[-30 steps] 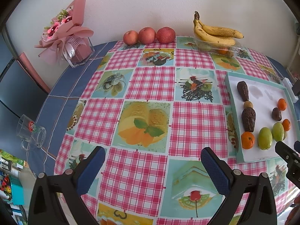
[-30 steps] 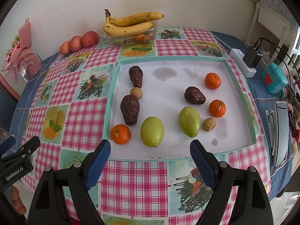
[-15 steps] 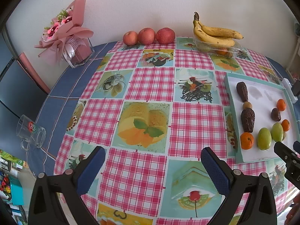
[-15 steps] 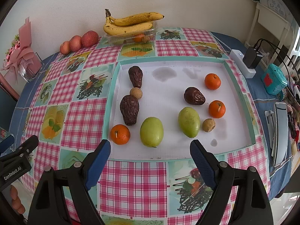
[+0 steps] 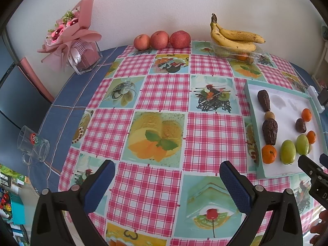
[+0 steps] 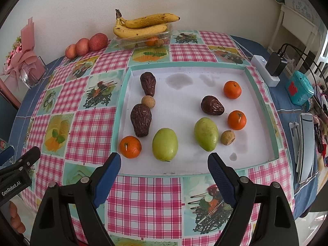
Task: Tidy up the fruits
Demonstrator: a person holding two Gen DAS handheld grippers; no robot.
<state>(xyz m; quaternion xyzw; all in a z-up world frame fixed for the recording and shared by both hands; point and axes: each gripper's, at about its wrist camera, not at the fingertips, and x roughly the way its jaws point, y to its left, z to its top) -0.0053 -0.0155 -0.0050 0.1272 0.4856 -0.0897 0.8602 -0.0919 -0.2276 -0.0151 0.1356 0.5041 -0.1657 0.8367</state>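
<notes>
Hidden: fruit in the clear box [image 6: 143, 40] under the bananas [image 6: 141, 25] is hard to make out; one orange piece shows
Axes: three dark fruits; the left two [image 6: 148, 83] [image 6: 141, 120] run lengthwise up the tray, narrow ends apart; the green fruits [image 6: 165, 144] [image 6: 206, 133] lie the same way
Tray [image 6: 261, 102]: three oranges [image 6: 130, 147], two small brown balls [image 6: 148, 102], all loose
Left gripper [image 5: 167, 181]: released, over cloth [image 5: 164, 94]
Right gripper [image 6: 164, 171]: released, empty, at the tray's near edge

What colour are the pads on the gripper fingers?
Dark blue pads on black gripper fingers; clearest in the right wrist view.
</notes>
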